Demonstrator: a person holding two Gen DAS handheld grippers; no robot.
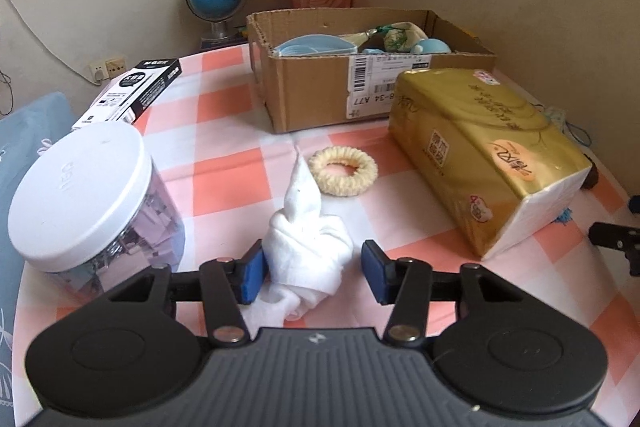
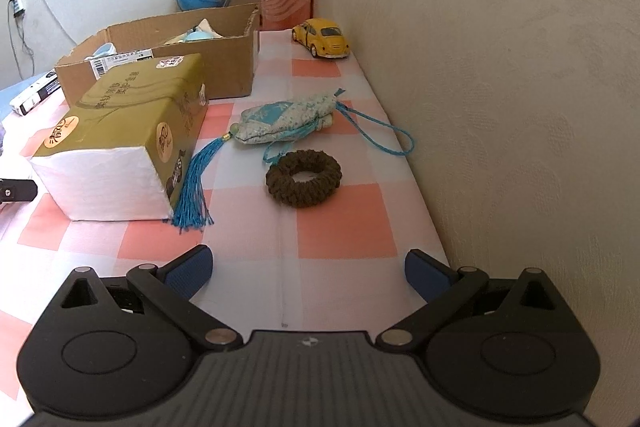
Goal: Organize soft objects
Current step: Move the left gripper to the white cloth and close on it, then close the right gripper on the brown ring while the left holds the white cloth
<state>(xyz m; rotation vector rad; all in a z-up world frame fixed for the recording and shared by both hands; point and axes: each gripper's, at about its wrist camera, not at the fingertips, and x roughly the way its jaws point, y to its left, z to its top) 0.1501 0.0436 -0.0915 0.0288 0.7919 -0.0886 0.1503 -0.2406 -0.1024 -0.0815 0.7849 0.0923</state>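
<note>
We have the white cloth (image 1: 306,247) lying between the fingers of the left gripper (image 1: 312,273), bunched into a lump on the checked tablecloth (image 1: 224,195) with a twisted tail that runs away from us toward the cardboard box (image 1: 316,99). Its long axis therefore lies along the line the gripper points, and the fingers straddle the thick end across its width, which is the way we want them. The left pad (image 1: 252,277) touches the cloth; the right pad (image 1: 374,277) stands just clear of it, with a strip of tablecloth showing between, so the fingers are part-way in but not yet clamped on anything. We judge the next step is to finish the squeeze and carry the cloth to the box, where other soft things already lie.

The right gripper (image 2: 308,273) hangs spread wide and empty over bare tablecloth (its nearest work is the brown hair ring (image 2: 304,179) and the tasselled sachet (image 2: 288,123), both well ahead of it). The cream hair ring (image 1: 343,171) lies just beyond the cloth, nearer the left hand than the right.
</note>
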